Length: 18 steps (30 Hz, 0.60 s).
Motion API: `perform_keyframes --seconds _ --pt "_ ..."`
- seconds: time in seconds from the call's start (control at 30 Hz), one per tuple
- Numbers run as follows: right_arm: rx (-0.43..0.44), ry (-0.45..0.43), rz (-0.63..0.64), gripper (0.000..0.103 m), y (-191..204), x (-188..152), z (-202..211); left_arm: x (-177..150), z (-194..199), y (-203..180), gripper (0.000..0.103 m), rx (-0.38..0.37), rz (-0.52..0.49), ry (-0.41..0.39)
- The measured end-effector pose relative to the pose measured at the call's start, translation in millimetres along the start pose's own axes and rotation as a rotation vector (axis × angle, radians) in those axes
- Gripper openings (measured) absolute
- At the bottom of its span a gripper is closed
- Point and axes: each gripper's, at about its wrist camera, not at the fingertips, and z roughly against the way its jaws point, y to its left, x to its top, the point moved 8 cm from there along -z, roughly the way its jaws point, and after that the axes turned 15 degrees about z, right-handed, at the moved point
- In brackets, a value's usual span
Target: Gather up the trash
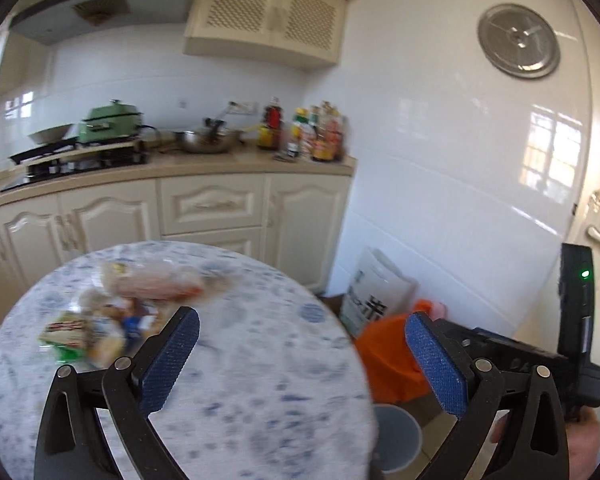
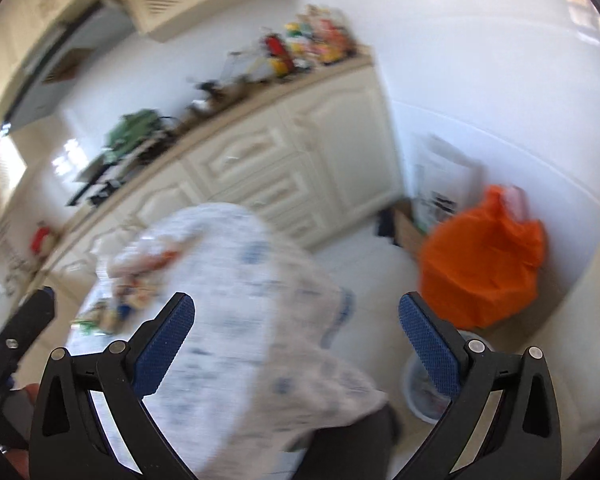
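A pile of wrappers and packets (image 1: 100, 320) lies on the far left part of a round table with a blue-patterned cloth (image 1: 260, 380). A clear bag with orange contents (image 1: 156, 284) lies behind the pile. My left gripper (image 1: 300, 364) is open and empty above the table, to the right of the pile. My right gripper (image 2: 296, 344) is open and empty over the table's right edge (image 2: 300, 280); the pile (image 2: 128, 296) shows blurred to its left. A grey bin (image 2: 424, 392) stands on the floor below the right gripper and also shows in the left wrist view (image 1: 396, 436).
An orange plastic bag (image 2: 480, 268) and white paper bags (image 2: 444, 184) stand on the floor by the white tiled wall. Cream kitchen cabinets (image 1: 212, 208) with a stove, a green pot (image 1: 108, 120) and bottles (image 1: 312, 132) run behind the table.
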Motion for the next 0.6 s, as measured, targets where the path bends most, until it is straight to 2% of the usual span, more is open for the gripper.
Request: perform_keyframes --seconds 0.1,0.27,0.5,0.6 --pt "0.061 -0.026 0.045 0.103 41.9 13.0 -3.3 4.5 37.7 42.0 0.102 0.056 0.026 -0.052" --pt "0.089 -0.059 0.134 0.103 102.1 28.5 -10.7 9.8 73.6 89.8 0.102 0.154 0.06 -0.114" --pt "0.142 -0.08 0.248 0.103 170.4 40.9 -22.8 13.5 111.6 136.0 0.102 0.254 0.097 -0.184" --pt "0.154 -0.091 0.291 0.103 192.0 46.5 -24.3 16.7 110.9 133.0 0.102 0.282 0.107 -0.2"
